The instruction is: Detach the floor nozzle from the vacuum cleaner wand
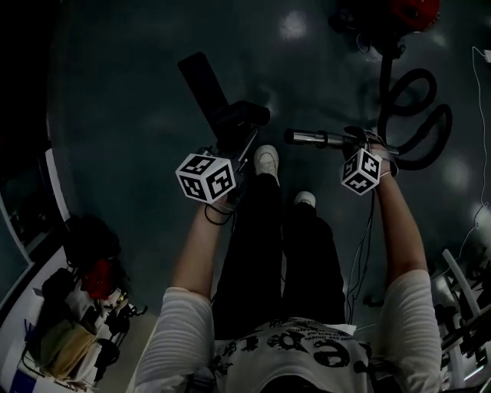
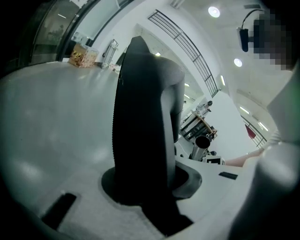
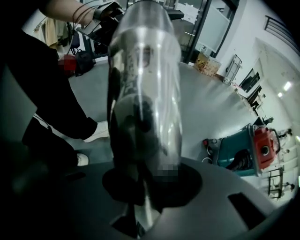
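In the head view the black floor nozzle hangs over the dark floor, its neck gripped by my left gripper. The chrome wand lies level to its right with its free end apart from the nozzle, and my right gripper is shut on it. In the left gripper view the nozzle's black neck fills the space between the jaws of the left gripper. The right gripper view has the shiny wand tube clamped in the right gripper.
The red vacuum body stands at the top right, with its black hose looping down to the wand. My white shoes are just below the grippers. Bags and clutter lie at the lower left, and a thin cable runs along the right edge.
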`<state>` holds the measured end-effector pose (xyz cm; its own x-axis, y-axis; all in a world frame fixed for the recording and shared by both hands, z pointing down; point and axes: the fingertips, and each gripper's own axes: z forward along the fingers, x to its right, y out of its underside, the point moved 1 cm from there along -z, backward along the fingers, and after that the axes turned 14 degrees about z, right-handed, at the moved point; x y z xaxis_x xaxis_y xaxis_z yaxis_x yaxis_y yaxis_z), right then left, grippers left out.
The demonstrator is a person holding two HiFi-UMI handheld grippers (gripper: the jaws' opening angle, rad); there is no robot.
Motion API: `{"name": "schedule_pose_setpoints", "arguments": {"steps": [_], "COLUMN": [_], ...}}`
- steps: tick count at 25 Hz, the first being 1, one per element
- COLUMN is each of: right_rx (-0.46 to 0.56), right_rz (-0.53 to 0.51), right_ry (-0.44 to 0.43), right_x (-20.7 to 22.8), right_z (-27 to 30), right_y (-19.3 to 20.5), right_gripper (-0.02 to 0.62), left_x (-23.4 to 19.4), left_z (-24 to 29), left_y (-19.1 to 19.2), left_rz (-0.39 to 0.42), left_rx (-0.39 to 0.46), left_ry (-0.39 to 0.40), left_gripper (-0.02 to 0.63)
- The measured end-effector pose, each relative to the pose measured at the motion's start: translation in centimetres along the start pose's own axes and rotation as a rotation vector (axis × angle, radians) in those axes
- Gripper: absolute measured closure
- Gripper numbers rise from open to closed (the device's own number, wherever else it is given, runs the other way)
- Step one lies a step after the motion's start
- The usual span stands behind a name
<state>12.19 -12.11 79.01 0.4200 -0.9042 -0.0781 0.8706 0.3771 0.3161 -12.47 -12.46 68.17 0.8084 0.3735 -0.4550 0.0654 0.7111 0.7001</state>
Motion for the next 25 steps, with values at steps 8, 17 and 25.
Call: {"name": "schedule_pose_setpoints", "arguments": {"steps": [8, 17, 25], "right_rx": [-0.063, -0.214, -0.314], "right_rz": [0.126, 0.049, 0.024], "right_ry": [-0.075, -0.083, -0.102], "right_x": [2.6, 0.6, 0.5], "right_z": [15.1, 28.1, 32.5], "right_y": [2.8, 7.7, 10.8], "right_gripper": [0.506, 0.506, 0.506], "left_x": [-11.6, -20.0, -21.6], "left_z": [12.0, 20.5, 23.9], "left_y": [11.7, 22.5, 27.8], "left_rz": [-0.074, -0.136, -0.232], "left_rx": [-0.065, -0.184, -0.275], "left_ry": [0.08, 0.054, 0.058], "left_gripper": [0.499, 0.499, 0.497]}}
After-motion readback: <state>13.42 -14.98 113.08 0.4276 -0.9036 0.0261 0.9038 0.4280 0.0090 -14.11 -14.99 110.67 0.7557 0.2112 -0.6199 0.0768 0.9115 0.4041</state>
